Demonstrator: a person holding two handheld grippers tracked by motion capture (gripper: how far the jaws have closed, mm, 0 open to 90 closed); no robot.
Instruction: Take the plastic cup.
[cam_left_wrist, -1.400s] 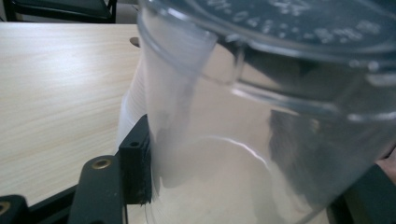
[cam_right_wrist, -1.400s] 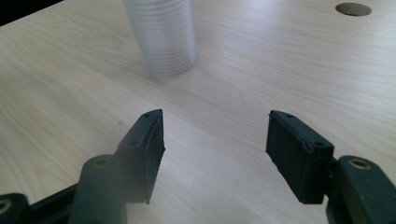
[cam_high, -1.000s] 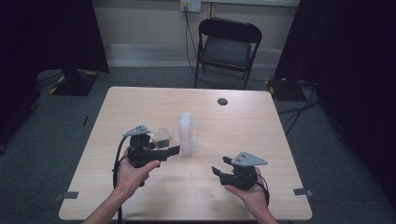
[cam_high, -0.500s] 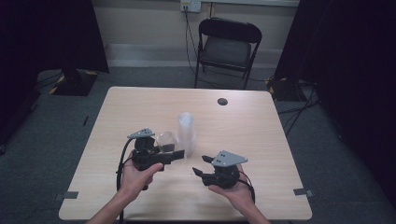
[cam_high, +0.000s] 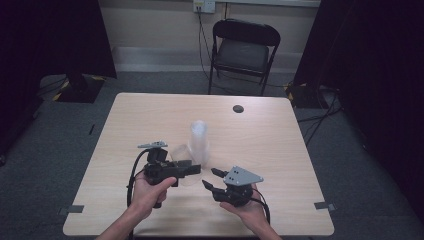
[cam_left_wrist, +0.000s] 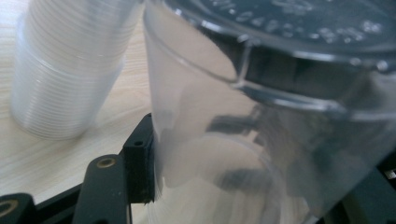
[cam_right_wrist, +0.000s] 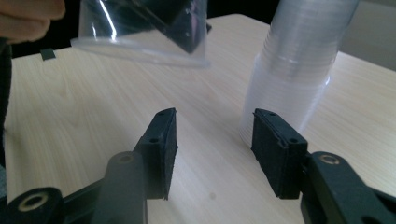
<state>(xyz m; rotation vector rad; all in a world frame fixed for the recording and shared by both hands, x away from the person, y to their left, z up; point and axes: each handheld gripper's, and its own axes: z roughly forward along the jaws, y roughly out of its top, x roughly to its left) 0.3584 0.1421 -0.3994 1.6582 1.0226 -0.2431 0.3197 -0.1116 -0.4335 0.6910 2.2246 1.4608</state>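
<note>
pale wooden desk (cam_high: 150, 115) on grey carpet, a black folding chair (cam_high: 243, 50) behind its far edge — left hand-held gripper (cam_high: 192, 169) clamps a clear cup (cam_high: 181, 156) near the front edge beside the cup stack (cam_high: 198, 140); right hand-held gripper (cam_high: 210, 178), jaws just closing, holds nothing.

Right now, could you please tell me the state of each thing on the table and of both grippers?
Single clear cup: held off the table, tilted on its side, apart from the stack.
Stack of clear cups: upright on the table, rim down, untouched.
Left gripper: shut on the single clear cup.
Right gripper: jaws apart with nothing between them, just been closing.
Small dark disc: lying flat near the far edge.
</note>
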